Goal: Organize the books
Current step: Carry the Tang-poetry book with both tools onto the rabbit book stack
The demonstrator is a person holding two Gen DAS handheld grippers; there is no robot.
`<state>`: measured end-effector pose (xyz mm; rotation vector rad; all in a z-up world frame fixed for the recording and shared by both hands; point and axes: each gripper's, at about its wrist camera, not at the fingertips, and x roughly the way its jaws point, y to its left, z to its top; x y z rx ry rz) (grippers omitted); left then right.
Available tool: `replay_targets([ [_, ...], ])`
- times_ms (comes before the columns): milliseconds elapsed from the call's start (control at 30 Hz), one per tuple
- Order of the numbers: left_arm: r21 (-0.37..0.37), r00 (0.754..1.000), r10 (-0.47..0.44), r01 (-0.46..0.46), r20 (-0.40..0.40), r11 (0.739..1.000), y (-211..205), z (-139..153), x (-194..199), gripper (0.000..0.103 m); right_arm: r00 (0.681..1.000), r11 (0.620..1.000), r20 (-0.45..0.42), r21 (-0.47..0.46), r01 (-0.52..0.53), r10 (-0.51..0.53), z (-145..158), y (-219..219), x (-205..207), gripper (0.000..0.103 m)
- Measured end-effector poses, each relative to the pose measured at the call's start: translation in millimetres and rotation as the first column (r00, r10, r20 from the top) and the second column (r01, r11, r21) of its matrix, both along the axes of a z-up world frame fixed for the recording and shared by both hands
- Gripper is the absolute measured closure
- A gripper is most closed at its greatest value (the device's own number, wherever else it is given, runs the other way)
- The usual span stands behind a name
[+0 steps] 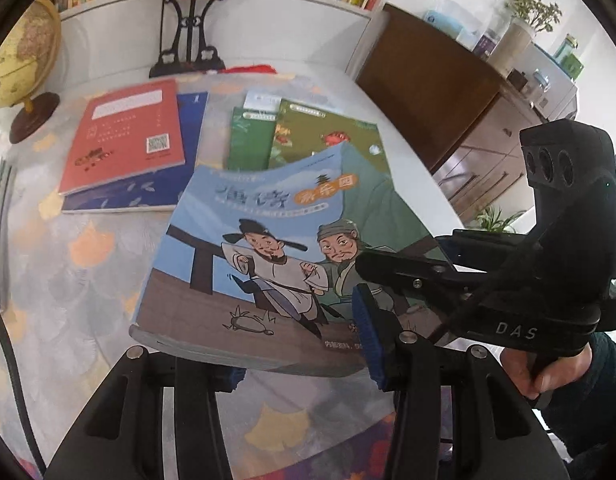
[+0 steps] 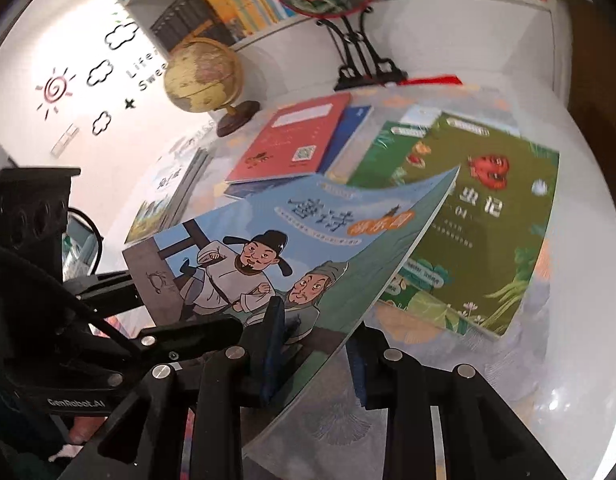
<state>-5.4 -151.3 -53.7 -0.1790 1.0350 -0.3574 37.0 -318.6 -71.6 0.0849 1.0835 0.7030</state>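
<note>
Two tongs, left tongs [image 1: 303, 350] and right tongs [image 2: 314, 354], each clench the blue cartoon-cover book [image 1: 263, 248], lifted above the worktop [image 1: 67, 280] near the green insect book [image 2: 480, 220], presumably for restacking

Blue book [image 1: 243, 248] cover's looking glossy paper, grippers' fingers [image 1: 372, 340] showing matt black plastic, table [image 2: 580, 280] shining smooth white.

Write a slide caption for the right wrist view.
Both tools lift a blue cartoon-cover book above the table.
</note>
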Motion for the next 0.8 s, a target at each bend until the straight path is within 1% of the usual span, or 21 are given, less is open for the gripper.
replay_targets([
  [167, -0.019, 0.999, 0.020, -0.019, 0.042, 1.000, 11.6, 13.9, -8.0, 0.059, 0.999, 1.000, 0.041, -0.018, -0.019, 0.020, 18.4, 10.6, -6.6, 0.075],
  [233, -0.026, 0.997, 0.034, -0.032, 0.066, 0.999, 23.0, 21.0, -11.5, 0.059, 0.998, 0.999, 0.060, -0.020, -0.026, 0.028, 27.2, 17.4, -9.3, 0.075],
  [333, -0.034, 0.992, 0.059, -0.056, 0.107, 0.998, 51.1, 32.1, -15.6, 0.059, 0.994, 0.999, 0.098, -0.025, -0.043, 0.045, 42.6, 41.1, -10.0, 0.075],
  [433, -0.050, 0.986, 0.102, -0.096, 0.134, 0.994, 92.5, 41.5, -18.5, 0.059, 0.988, 0.998, 0.137, -0.028, -0.064, 0.067, 55.6, 78.5, -9.2, 0.075],
  [567, -0.062, 0.969, 0.182, -0.174, 0.167, 0.983, 159.7, 52.4, -28.4, 0.059, 0.978, 0.992, 0.167, -0.032, -0.120, 0.124, 70.5, 151.3, -5.3, 0.074],
  [700, -0.073, 0.942, 0.278, -0.268, 0.190, 0.961, 230.8, 55.7, -37.3, 0.059, 0.960, 0.980, 0.194, -0.045, -0.196, 0.201, 78.2, 231.7, -1.7, 0.073],
  [800, -0.074, 0.919, 0.342, -0.333, 0.198, 0.940, 277.7, 54.3, -41.7, 0.059, 0.951, 0.969, 0.186, -0.032, -0.247, 0.248, 76.2, 288.0, 5.3, 0.073],
])
